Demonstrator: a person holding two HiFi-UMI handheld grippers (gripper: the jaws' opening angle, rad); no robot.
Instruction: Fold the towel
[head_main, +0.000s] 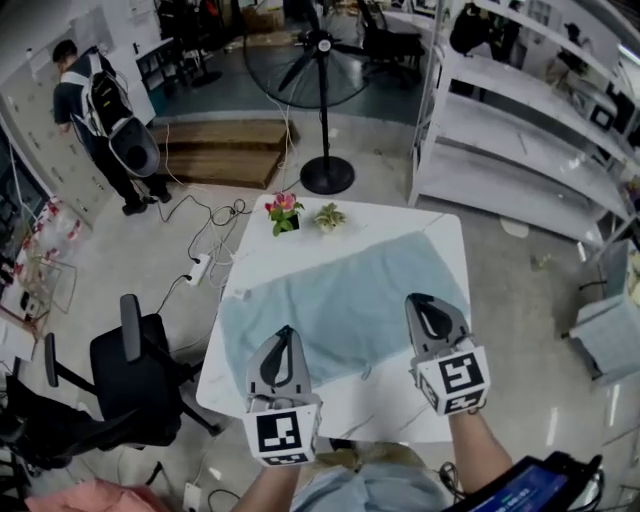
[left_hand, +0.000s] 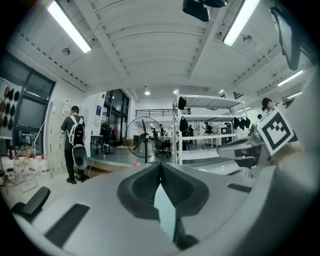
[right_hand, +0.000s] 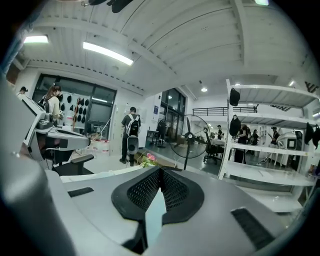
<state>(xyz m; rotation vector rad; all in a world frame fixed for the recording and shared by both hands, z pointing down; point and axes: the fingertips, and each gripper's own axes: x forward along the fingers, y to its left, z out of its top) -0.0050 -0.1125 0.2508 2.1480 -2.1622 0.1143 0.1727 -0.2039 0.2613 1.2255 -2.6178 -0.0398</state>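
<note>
Workshop floor was grey concrete, seen steeply from above, with a white table (head_main: 440, 238) at the centre. Far left: a person with a backpack (head_main: 95, 105) stood facing a wall of lockers; nearer on the left stood a black office chair (head_main: 135, 375); a white power strip (head_main: 198, 268) lay on the floor between chair and table, cables trailing to the far side.

Towel (head_main: 345, 300), pale blue, lay spread flat across the table, reaching almost from its left edge to its right; its near edge lay short of the table's near edge. At the far edge of the table, just beyond the towel, stood a small pink-flowered plant (head_main: 284, 212) with a small green plant (head_main: 328, 216) just right of it; a standing fan (head_main: 320, 60) was on the floor beyond them.

Left gripper (head_main: 286, 332) was over the towel's near-left part; in its own view its jaws met at the tips, closed; only the pale blue of the cloth showed through the slot behind them. Right gripper (head_main: 414, 299) was over the near-right part of the towel; its jaws likewise closed tip to tip, the same blue showing behind. Neither view showed cloth pinched at the tips.

Far right: white shelving (head_main: 520, 140) ran along the wall.
</note>
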